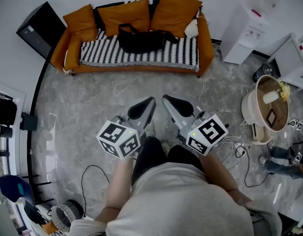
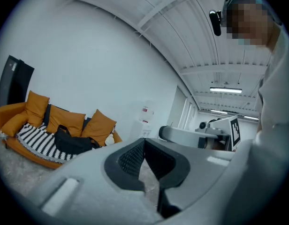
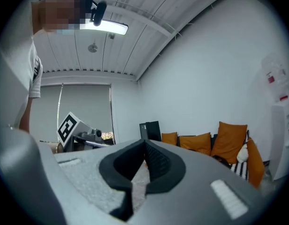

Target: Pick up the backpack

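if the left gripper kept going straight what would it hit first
Nothing near: the left gripper points over bare floor. Its line seems to pass right of the backpack, toward the right end of the sofa or the wall beside it; depth unclear.

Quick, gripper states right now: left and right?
Left gripper: closed, holding nothing.
Right gripper: closed, holding nothing.

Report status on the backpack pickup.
Left gripper and right gripper shut, empty, short of the sofa. Backpack lying on sofa seat, untouched. Open floor between, nothing blocking.
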Tool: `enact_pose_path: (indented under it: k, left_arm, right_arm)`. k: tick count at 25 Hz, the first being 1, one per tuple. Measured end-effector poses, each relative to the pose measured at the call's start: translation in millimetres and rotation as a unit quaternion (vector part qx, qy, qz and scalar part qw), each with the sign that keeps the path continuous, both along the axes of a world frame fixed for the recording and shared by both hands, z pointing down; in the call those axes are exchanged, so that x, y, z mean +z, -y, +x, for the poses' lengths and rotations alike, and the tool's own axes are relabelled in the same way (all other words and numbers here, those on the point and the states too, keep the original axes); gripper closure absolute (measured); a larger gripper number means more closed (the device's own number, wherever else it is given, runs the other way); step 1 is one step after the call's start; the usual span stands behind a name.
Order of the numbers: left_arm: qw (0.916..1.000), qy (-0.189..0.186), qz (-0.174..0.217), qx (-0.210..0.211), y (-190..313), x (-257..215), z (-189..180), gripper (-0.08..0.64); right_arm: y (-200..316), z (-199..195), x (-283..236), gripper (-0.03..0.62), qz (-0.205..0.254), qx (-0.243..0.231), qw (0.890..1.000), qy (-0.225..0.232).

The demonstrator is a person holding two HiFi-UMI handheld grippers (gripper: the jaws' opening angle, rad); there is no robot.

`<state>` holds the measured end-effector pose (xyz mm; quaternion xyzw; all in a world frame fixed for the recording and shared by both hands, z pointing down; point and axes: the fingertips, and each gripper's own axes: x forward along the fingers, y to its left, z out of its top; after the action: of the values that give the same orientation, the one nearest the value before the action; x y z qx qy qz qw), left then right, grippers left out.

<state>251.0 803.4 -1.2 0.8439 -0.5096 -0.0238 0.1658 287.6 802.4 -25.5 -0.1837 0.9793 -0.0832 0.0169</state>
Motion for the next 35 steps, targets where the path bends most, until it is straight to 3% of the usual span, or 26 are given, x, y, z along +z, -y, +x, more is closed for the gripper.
enact_pose_path:
  k: [11,23,35]
  left_arm:
    - [0.9998,0.0,-0.014,0.011,82.7,11.4,-31.3,0.554]
    - [0.9989,0.001,0.002,0.046,225.2,-8.6,-124.3,0.552]
    - [0.9962,-0.014,-0.002,0.086,311.7,-4.1,-183.6,0.552]
  right_arm:
    - [85.0,-22.6,8.5,0.589,-0.007,0.03,1.0,-0.002]
    - [219.5,-119.2,-3.3,0.589,0.004,0.061,0.998,-0.01]
    - [302.6,-185.2,-3.1,0.589,0.011,0.089,0.996,-0.019]
